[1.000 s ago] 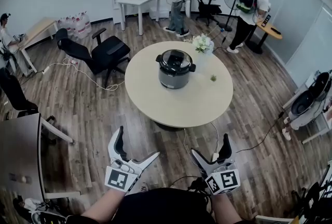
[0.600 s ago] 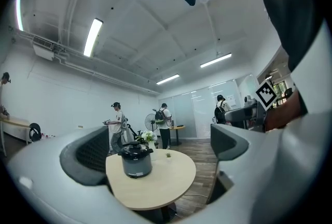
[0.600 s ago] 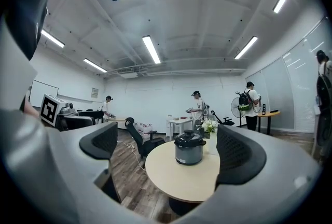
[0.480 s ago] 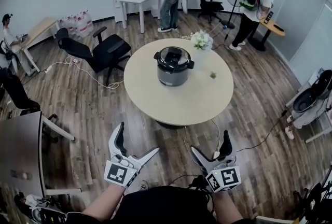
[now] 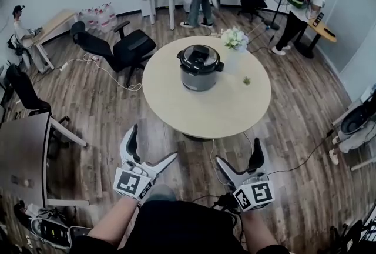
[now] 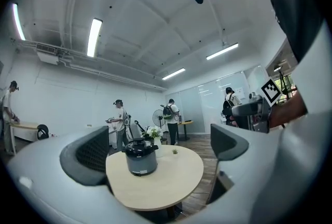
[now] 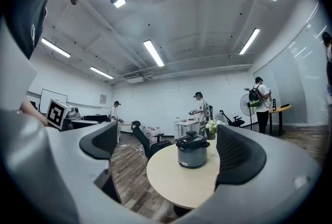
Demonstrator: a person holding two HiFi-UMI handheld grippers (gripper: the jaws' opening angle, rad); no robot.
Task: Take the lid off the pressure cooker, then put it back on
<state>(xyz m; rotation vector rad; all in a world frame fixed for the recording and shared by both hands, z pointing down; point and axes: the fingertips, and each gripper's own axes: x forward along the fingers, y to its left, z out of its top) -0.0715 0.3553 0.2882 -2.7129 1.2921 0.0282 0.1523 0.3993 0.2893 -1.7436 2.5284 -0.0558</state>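
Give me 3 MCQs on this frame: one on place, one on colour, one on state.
1. Where is the pressure cooker?
A. on the round table
B. on the floor
C. on a chair

2. What colour is its lid?
A. red
B. white
C. black

3. How do the jaws of the left gripper stand?
A. shut on the lid
B. apart, nothing between them
C. shut, empty

Answers: 1 A, it stands on the tabletop. 2 C, a black top sits over a grey body. 3 B, the left gripper view shows both jaws wide apart, well short of the table.
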